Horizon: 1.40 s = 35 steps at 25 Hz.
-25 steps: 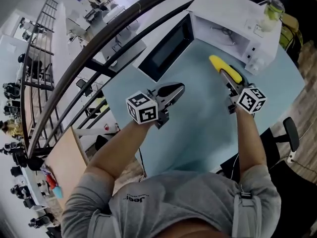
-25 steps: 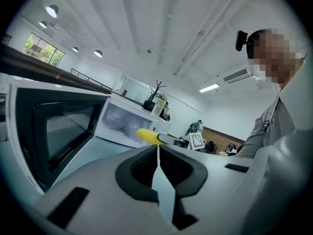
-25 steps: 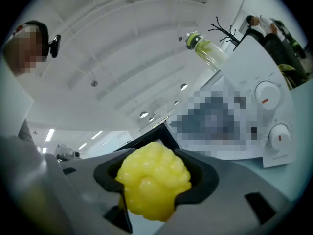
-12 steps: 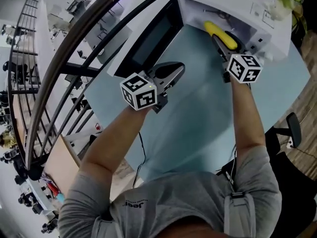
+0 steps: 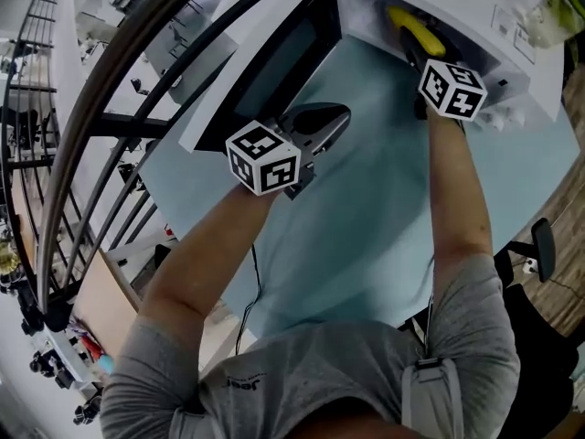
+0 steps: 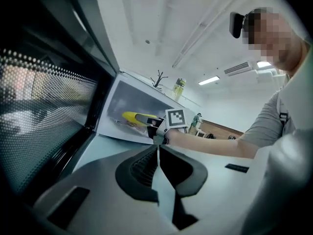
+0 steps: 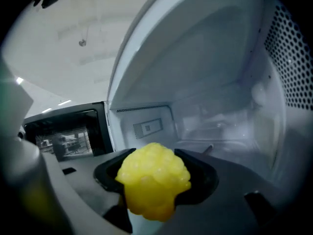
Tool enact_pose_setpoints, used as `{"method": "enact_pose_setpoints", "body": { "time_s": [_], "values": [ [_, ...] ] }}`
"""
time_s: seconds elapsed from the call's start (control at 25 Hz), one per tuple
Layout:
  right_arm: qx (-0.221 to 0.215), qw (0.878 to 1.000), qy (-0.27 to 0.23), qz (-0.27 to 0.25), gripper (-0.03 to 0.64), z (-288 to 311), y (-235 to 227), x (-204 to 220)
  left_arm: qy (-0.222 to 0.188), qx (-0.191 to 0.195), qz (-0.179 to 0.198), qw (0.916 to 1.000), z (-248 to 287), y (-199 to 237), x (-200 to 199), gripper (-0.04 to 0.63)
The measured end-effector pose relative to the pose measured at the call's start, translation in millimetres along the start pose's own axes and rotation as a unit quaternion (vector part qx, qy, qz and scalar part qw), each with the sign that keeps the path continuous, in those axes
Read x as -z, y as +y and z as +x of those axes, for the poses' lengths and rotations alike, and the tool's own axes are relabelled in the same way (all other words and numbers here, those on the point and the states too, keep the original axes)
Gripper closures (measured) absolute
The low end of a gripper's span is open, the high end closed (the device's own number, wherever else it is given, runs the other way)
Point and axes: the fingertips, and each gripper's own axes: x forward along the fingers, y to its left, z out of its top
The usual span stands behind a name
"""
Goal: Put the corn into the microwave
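Note:
The yellow corn (image 5: 416, 33) is clamped between the jaws of my right gripper (image 5: 413, 51), just inside the mouth of the white microwave (image 5: 480, 26). In the right gripper view the cob's end (image 7: 154, 180) fills the gap between both pads, with the white cavity (image 7: 220, 106) straight ahead. The microwave's dark door (image 5: 265, 67) hangs open to the left. My left gripper (image 5: 336, 117) hovers over the light blue table (image 5: 366, 208) near the door, jaws shut and empty (image 6: 158, 151). The left gripper view shows the corn (image 6: 131, 117) entering the cavity.
A clear bottle with yellow-green contents (image 5: 559, 12) stands on top of the microwave. The open door (image 6: 44, 106) rises close on the left of my left gripper. A dark curved railing (image 5: 110, 90) runs past the table's far side. An office chair (image 5: 541, 245) sits at the right.
My right gripper has carried the corn from above the table forward into the microwave's opening. The left gripper has shifted a little toward the open door, still shut.

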Motion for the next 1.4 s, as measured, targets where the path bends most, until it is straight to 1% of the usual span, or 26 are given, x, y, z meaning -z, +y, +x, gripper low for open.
{"method": "enact_pose_setpoints", "body": {
  "time_s": [0.12, 0.24, 0.4, 0.72, 1.0, 1.28, 1.36, 1.4],
  "values": [
    [0.015, 1.000, 0.005, -0.016, 0.362, 14, -5, -5, -0.010, -0.010, 0.002, 0.9999, 10, 9, -7, 0.566],
    [0.030, 0.999, 0.019, -0.035, 0.362, 25, -10, 0, -0.018, -0.023, 0.006, 0.9996, 24, 17, -14, 0.568],
    [0.046, 0.998, 0.023, -0.035, 0.362, 32, -20, 1, -0.025, -0.035, 0.005, 0.9991, 41, 26, -22, 0.569],
    [0.074, 0.994, 0.045, -0.059, 0.362, 48, -36, -6, -0.017, -0.030, 0.014, 0.9993, 60, 29, -21, 0.569],
    [0.102, 0.987, 0.064, -0.111, 0.361, 52, -48, -12, -0.014, -0.033, 0.017, 0.9992, 63, 36, -16, 0.569],
    [0.111, 0.981, 0.097, -0.123, 0.360, 58, -56, -3, -0.012, -0.031, 0.015, 0.9993, 68, 38, -14, 0.571],
    [0.111, 0.977, 0.116, -0.137, 0.360, 60, -56, 1, -0.011, -0.030, 0.015, 0.9994, 68, 39, -14, 0.571],
    [0.110, 0.974, 0.134, -0.147, 0.360, 61, -56, 6, -0.011, -0.030, 0.014, 0.9994, 68, 39, -14, 0.571]
  ]
}}
